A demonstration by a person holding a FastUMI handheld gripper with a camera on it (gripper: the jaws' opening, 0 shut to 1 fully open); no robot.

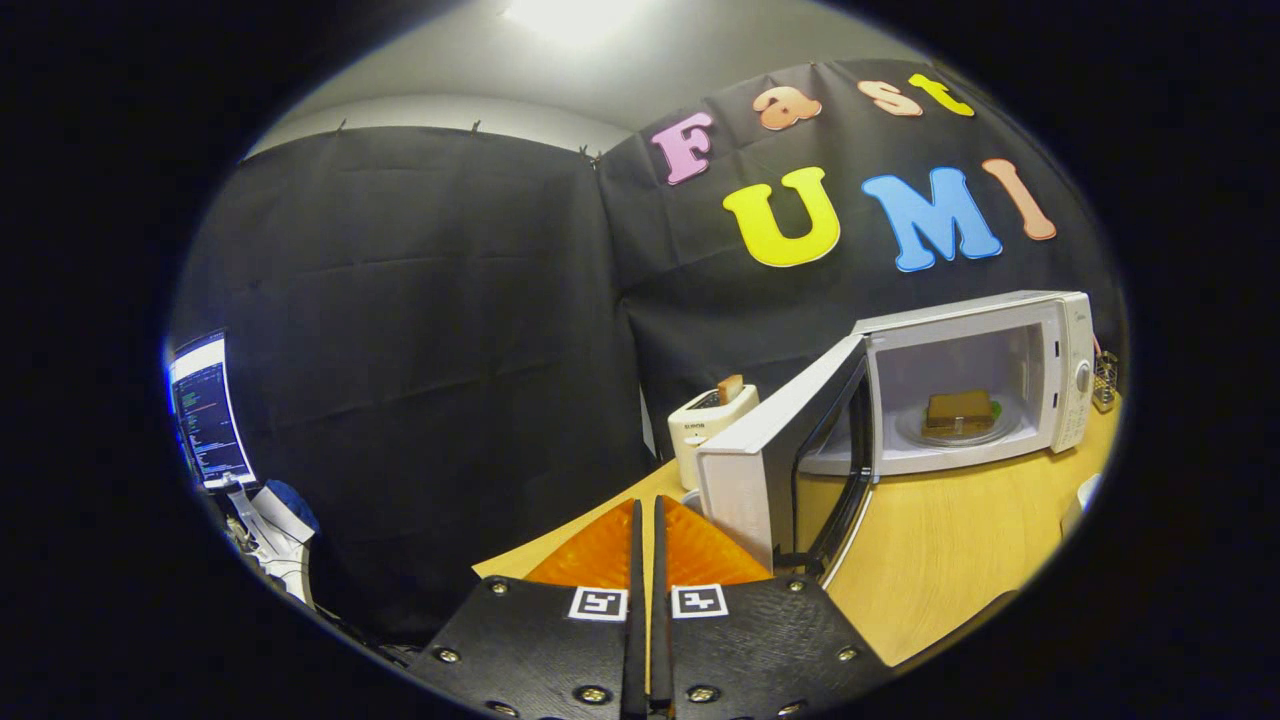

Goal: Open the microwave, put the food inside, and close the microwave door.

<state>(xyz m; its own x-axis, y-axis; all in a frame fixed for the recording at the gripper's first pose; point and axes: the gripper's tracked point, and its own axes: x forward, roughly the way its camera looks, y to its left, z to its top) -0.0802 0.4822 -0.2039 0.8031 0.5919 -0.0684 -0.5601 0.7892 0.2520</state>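
The gripper (646, 515) has its two fingers pressed together with nothing between them, tips pointing out over the near edge of the wooden bench (940, 560). Just beyond the fingertips, at about two o'clock from them, stands the free edge of the microwave door (775, 455), swung wide open toward the gripper. Further out along the same direction sits the microwave (1000, 385) itself, and on the round plate (920, 432) in its cavity lies the food (958, 410), a brown slab that looks like a sandwich or a piece of toast. So two of the three steps appear done: the door is open and the food is inside. What seems left is pushing the door shut, and the closed gripper looks placed to nudge it. Behind the door, at roughly one o'clock from the fingers, a toaster (708, 425) holds a slice, its lower part hidden by the door. A screen (208, 412) sits far off at nine o'clock, too small to make out. The food's exact kind is hard to tell, and a small green bit beside it is unclear
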